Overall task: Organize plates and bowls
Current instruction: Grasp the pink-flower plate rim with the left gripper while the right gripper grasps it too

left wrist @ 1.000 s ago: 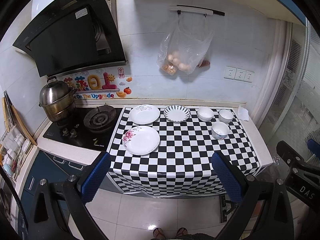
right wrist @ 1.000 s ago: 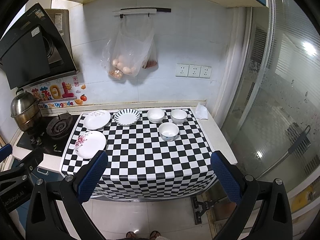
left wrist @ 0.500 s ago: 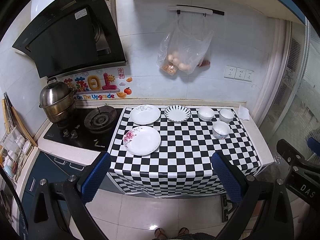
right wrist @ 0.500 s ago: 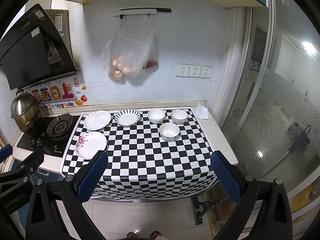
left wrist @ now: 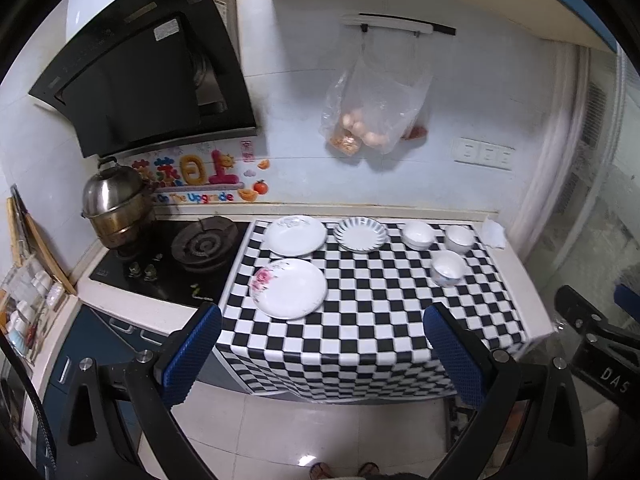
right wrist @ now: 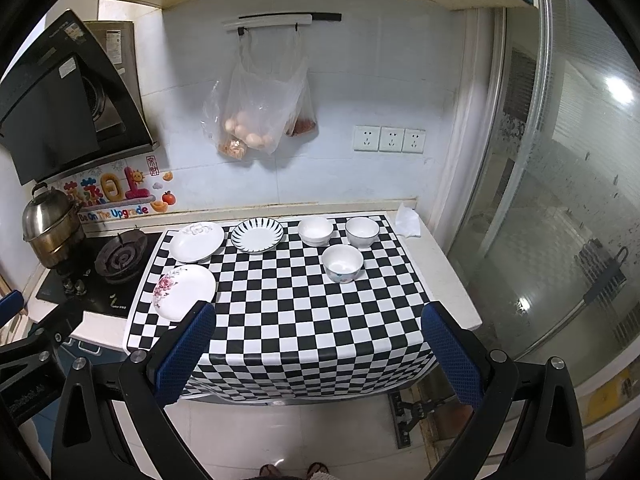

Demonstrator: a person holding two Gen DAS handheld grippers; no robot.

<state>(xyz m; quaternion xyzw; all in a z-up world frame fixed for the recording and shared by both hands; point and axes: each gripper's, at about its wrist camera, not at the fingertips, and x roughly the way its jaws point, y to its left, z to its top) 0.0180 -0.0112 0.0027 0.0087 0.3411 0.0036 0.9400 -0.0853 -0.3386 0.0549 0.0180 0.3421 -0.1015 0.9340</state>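
Plates and bowls lie spread on the checked cloth over the worktop, none stacked. The rose plate lies nearest the front left, a white plate behind it, the striped plate just beside that. Two bowls stand at the back right and a third bowl in front of them.

Left tongs and right tongs both hang released, holding nothing, short of the worktop's front edge.

Against half a second ago, the crockery sits a shade larger and lower in both views, so both tongs have crept closer; no dish has shifted. I judge sorting hasn't begun and this is the approach, the rose plate likely first for the left.

Beyond the cloth: hob, pot, a hanging bag.
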